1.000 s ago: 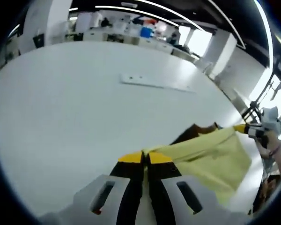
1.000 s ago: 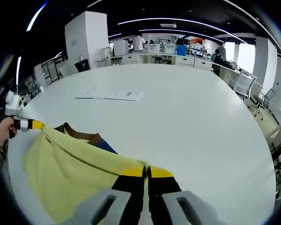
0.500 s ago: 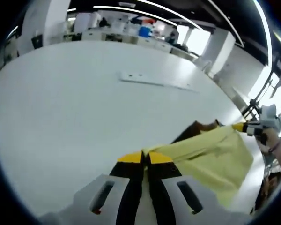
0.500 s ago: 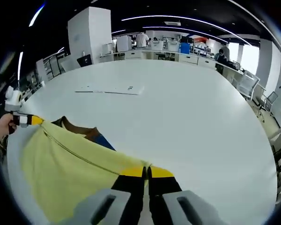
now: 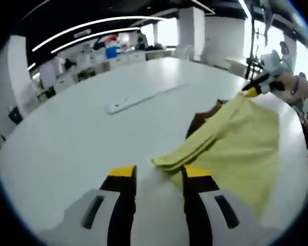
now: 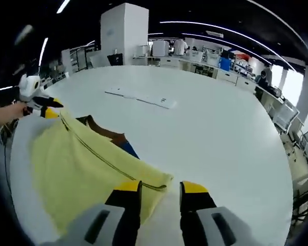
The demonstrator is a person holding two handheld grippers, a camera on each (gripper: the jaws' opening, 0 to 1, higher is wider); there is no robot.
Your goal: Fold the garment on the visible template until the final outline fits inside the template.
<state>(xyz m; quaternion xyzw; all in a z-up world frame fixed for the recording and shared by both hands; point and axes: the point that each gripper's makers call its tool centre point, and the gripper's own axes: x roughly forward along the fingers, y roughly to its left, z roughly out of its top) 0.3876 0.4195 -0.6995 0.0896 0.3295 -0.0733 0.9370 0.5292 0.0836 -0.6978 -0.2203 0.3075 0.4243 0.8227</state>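
Both sets of fingers are apart, nothing between them. Left gripper [image 5: 155, 177]: yellow-tipped jaws spread, folded corner of the yellow garment [image 5: 236, 138] lying on the table just ahead of the gap, nearer the right jaw, not pinched. Right gripper [image 6: 157, 189]: same picture, jaws spread, the other folded corner sitting at the left jaw tip, loose.

Left to right in the left gripper view: bare white table [image 5: 66, 128], a flat white strip [image 5: 138, 98] lying further back, then the garment with a brown collar [image 5: 201, 117] poking out from under the fold, then the other gripper at the far right edge above the cloth.

Garment sits near the table's edge, folded over once, yellow layer on top, brown and a bit of blue trim [image 6: 129, 148] peeking out. I can't make out any template outline under it, so can't judge fit.

Risks:
- folded edge isn't pressed; thick hem could spring back or slide once left alone
- next grab may catch only the top layer and peel the fold open
- cloth is close to the table rim; a drag toward the person could pull it off the edge
- collar sticks out, so the outline may overrun the template
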